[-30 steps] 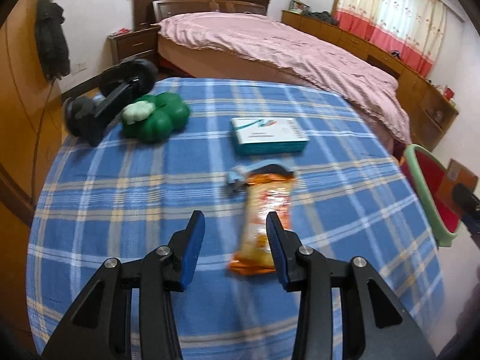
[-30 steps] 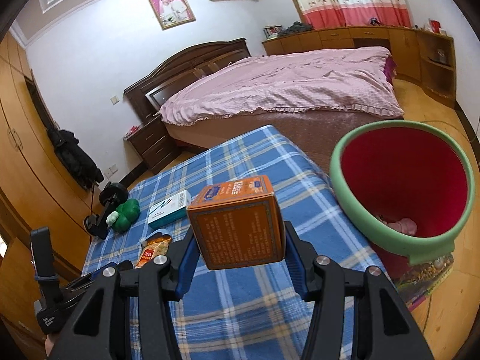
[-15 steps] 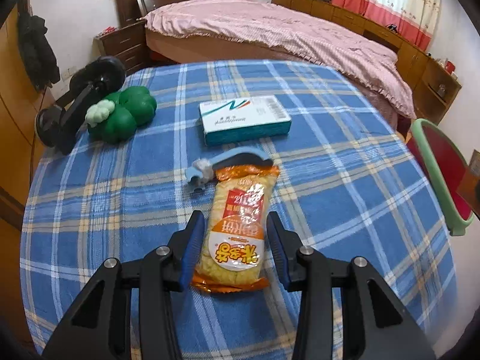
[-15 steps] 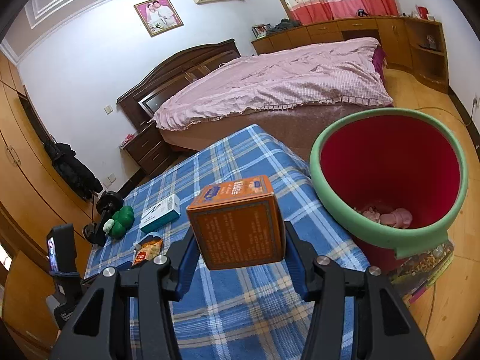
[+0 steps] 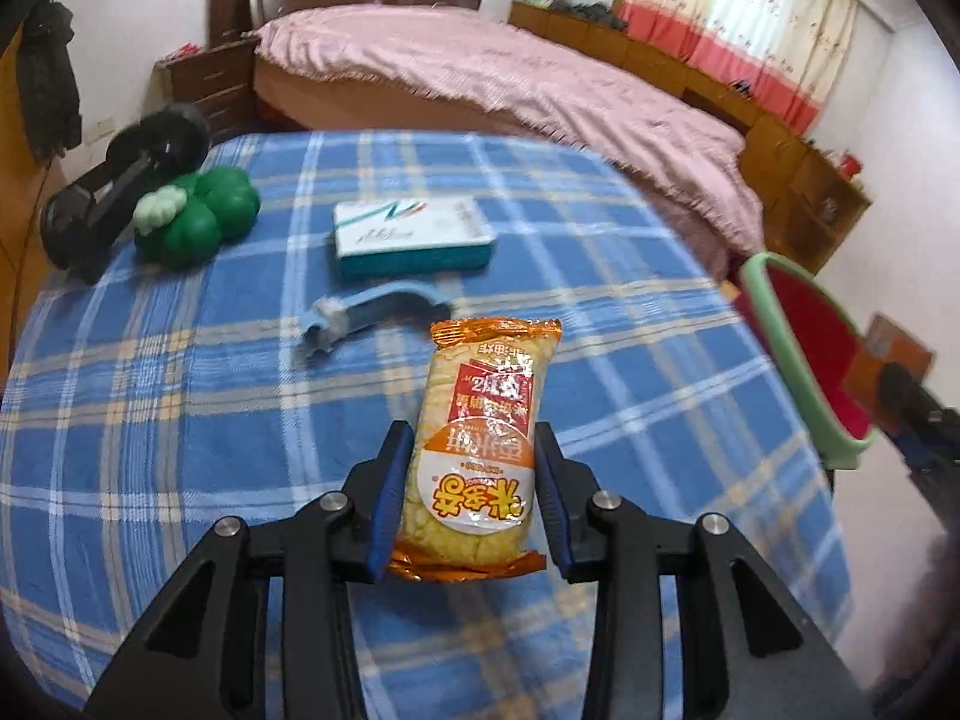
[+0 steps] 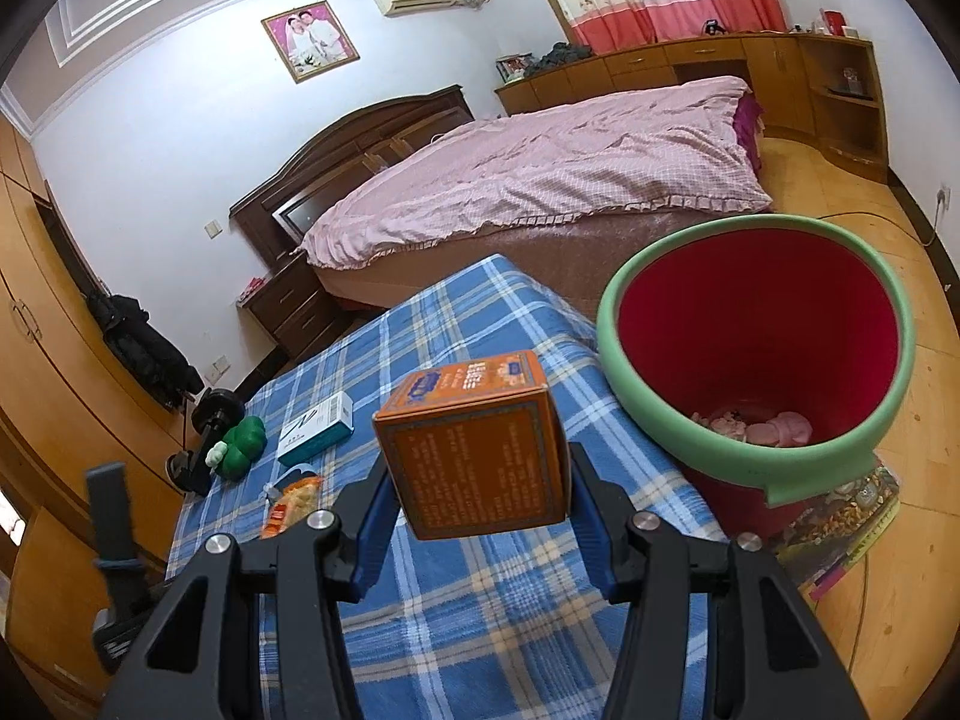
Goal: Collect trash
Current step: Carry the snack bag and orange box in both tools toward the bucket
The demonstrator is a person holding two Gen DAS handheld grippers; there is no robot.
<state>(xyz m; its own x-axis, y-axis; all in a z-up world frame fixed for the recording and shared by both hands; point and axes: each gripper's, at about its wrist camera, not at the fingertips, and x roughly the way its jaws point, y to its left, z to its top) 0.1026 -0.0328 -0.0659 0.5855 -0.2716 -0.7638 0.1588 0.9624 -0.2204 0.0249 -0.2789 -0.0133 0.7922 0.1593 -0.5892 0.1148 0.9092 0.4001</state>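
Observation:
An orange and yellow snack packet [image 5: 480, 450] lies lengthwise on the blue plaid tablecloth [image 5: 150, 390]. My left gripper [image 5: 471, 438] straddles its near half, and the closing jaws have both blue pads against its sides. In the right wrist view the same packet [image 6: 294, 501] shows small at the left. My right gripper [image 6: 478, 462] is shut on an orange cardboard box [image 6: 474, 450], held in the air above the table's right edge. Just right of the box stands a red bin with a green rim [image 6: 756, 468], holding some pink scraps at its bottom.
On the table beyond the packet lie a blue handled tool [image 5: 372, 315], a teal and white carton [image 5: 414, 234], a green toy [image 5: 198, 216] and a black dumbbell [image 5: 120, 180]. A bed with a pink cover [image 5: 510, 78] stands behind. The bin [image 5: 780, 330] sits off the table's right side.
My left gripper has slid forward until the snack packet sits between its jaws, which have narrowed onto it. The right gripper with the box has drifted closer to the bin.

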